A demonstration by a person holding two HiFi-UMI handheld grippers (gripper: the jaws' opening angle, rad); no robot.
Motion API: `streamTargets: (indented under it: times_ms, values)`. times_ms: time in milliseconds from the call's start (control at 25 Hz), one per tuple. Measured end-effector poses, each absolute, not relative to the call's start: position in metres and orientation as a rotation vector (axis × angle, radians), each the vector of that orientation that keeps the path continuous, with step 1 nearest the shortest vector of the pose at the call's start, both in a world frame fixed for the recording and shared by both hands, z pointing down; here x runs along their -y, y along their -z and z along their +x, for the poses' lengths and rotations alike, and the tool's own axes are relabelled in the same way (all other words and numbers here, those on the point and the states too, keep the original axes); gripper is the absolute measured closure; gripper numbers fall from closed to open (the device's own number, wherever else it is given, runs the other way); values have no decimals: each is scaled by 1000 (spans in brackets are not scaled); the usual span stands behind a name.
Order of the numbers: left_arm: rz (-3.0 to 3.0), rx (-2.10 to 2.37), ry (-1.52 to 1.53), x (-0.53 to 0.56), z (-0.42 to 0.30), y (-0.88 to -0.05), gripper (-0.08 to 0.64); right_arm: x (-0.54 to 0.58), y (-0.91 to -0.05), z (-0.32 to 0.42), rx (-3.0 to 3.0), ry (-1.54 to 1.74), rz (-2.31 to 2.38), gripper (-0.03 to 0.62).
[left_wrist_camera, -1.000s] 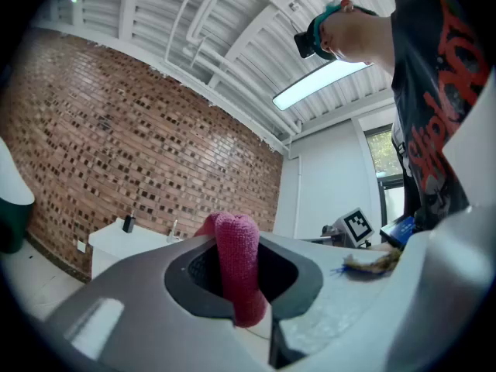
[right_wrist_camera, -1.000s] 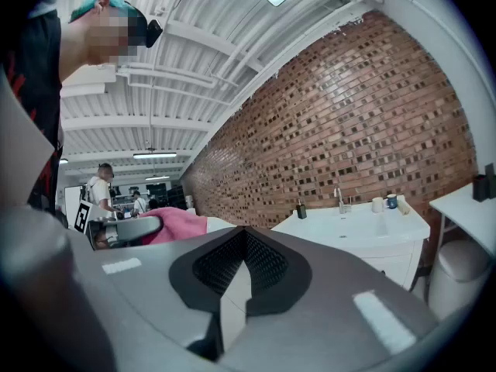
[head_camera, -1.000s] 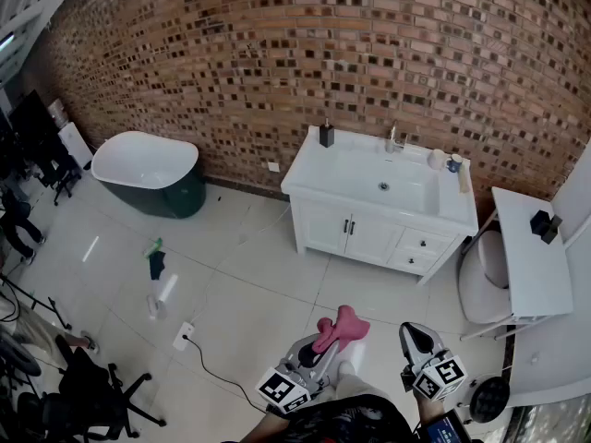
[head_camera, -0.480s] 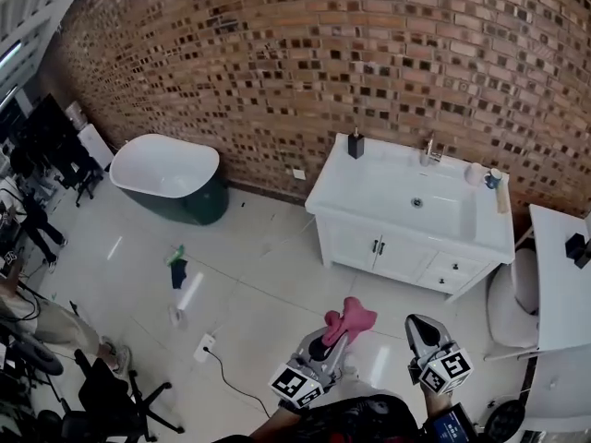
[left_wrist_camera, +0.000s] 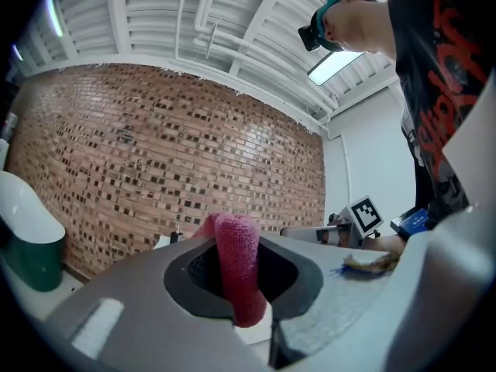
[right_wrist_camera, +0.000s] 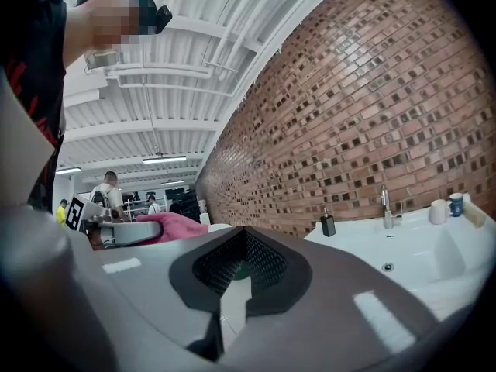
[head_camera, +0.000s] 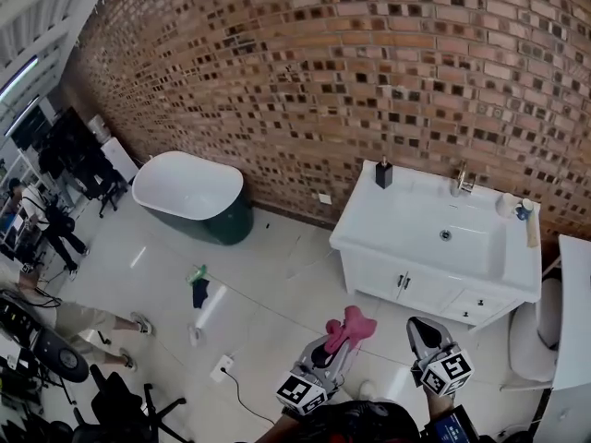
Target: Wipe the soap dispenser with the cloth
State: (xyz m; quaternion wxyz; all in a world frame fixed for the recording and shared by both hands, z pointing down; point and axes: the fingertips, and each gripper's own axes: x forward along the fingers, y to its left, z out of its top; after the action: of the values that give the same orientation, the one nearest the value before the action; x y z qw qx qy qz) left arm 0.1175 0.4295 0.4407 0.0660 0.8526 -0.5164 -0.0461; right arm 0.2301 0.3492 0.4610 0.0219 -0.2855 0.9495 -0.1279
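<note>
— What is the left hand-held gripper (head_camera: 334,343) carrying?
— It is gripping the pink cloth (head_camera: 350,326). In the left gripper view the cloth is standing as a folded roll between the jaws, which are pressing on it from both sides, and its top is poking out past the tips.
— And the right hand-held gripper (head_camera: 420,327)?
— Its jaws are lying together with nothing between them, as the right gripper view is showing. It is hanging just beside the left one, and both are hovering over the pale tiled floor (head_camera: 277,289).
— Where is the soap dispenser (head_camera: 383,173) standing?
— It is standing upright at the back left corner of the white surface (head_camera: 397,218), close against the brick wall (head_camera: 351,72) and well apart from both hand-held grippers.
— What is sharing that surface with it?
— A basin (head_camera: 457,240) is sitting sunk in the middle, a tap (head_camera: 459,182) is rising behind it, and a white cup (head_camera: 505,205) is standing near the back right corner.
— Anything else nearby?
— A bathtub (head_camera: 187,185), white inside and dark green outside, is standing on the floor to the left, by the same wall
</note>
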Motion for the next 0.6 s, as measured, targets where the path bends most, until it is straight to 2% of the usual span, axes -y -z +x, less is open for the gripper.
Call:
streamTargets:
  times_ms: [320, 600]
  values:
    - [2638, 1461, 200, -352, 49, -453, 509, -261, -473, 155, -2954, 374, -986, 592]
    - [2705, 1439, 292, -282, -53, -434, 509, -211, -437, 80, -2978, 192, -1029, 592]
